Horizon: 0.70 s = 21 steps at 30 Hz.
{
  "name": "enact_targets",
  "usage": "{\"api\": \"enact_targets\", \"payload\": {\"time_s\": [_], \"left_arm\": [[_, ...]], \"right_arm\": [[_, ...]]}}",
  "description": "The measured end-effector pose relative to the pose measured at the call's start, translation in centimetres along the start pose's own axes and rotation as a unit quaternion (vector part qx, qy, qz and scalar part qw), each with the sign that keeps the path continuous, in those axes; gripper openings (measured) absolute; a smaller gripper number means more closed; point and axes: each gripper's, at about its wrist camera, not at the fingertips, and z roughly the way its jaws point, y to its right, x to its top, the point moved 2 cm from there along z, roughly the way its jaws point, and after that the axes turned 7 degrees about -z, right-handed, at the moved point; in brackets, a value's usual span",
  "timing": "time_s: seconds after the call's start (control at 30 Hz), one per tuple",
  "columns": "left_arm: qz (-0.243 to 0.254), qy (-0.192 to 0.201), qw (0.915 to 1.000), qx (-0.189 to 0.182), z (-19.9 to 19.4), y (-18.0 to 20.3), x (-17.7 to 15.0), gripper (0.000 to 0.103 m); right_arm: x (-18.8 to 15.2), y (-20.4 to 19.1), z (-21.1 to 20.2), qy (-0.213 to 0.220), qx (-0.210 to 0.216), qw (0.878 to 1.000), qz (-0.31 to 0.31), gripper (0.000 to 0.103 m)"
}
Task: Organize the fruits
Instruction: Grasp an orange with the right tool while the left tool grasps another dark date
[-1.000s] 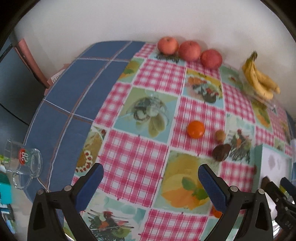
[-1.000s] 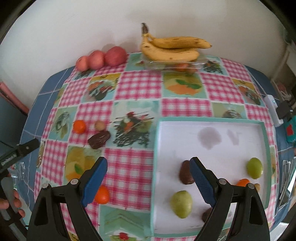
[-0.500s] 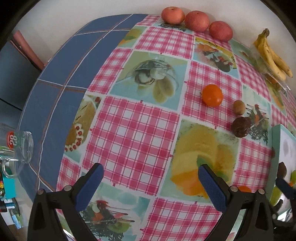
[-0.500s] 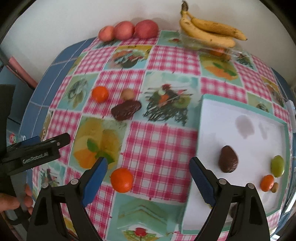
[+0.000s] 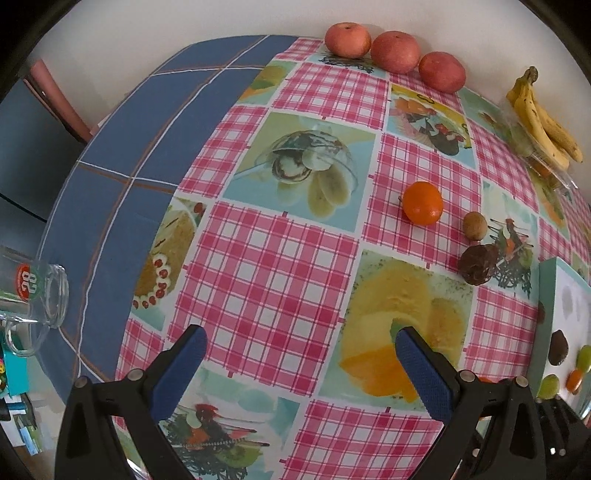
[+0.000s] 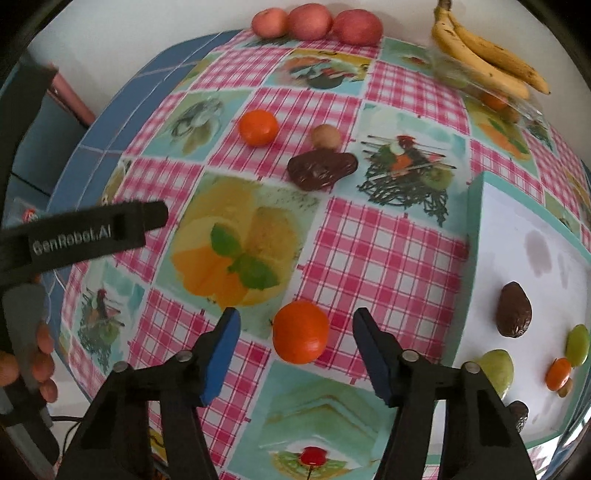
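Observation:
My right gripper (image 6: pixel 295 325) is open, its blue pads on either side of a small orange (image 6: pixel 300 331) on the tablecloth, not touching it. A second orange (image 6: pixel 258 127), a small tan fruit (image 6: pixel 325 136) and a dark brown date (image 6: pixel 322 170) lie farther back. The white tray (image 6: pixel 476 206) at the right holds a date (image 6: pixel 515 309), green fruits (image 6: pixel 577 345) and a small orange fruit (image 6: pixel 558 373). My left gripper (image 5: pixel 299 350) is open and empty over the cloth; its view shows the far orange (image 5: pixel 422 203) and date (image 5: pixel 478 264).
Three red apples (image 6: pixel 314 26) and a banana bunch (image 6: pixel 484 62) on a clear plastic box stand by the back wall. A glass mug (image 5: pixel 33 295) sits at the table's left edge. The left gripper's body (image 6: pixel 81 232) shows at the left of the right wrist view.
My right gripper has moved left from over the tray and down to the near orange, now between its pads, and narrowed somewhat. My left gripper has moved forward over the cloth.

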Motion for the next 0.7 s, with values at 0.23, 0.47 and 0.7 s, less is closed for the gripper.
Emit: {"api": "enact_targets", "payload": {"time_s": [0.23, 0.47, 0.7], "left_arm": [[0.001, 0.001, 1.0000, -0.002, 0.2, 0.2, 0.2, 0.103], [0.004, 0.003, 1.0000, -0.002, 0.1, 0.4, 0.2, 0.103], [-0.001, 0.012, 0.9999, -0.011, -0.3, 0.7, 0.5, 0.103]], "right_arm": [[-0.5, -0.6, 1.3, -0.018, -0.005, 1.000, -0.009, 0.053], [-0.4, -0.5, 1.6, -0.015, -0.004, 1.000, -0.010, 0.036], [-0.4, 0.2, 0.8, -0.004, 0.006, 1.000, -0.005, 0.035]]}}
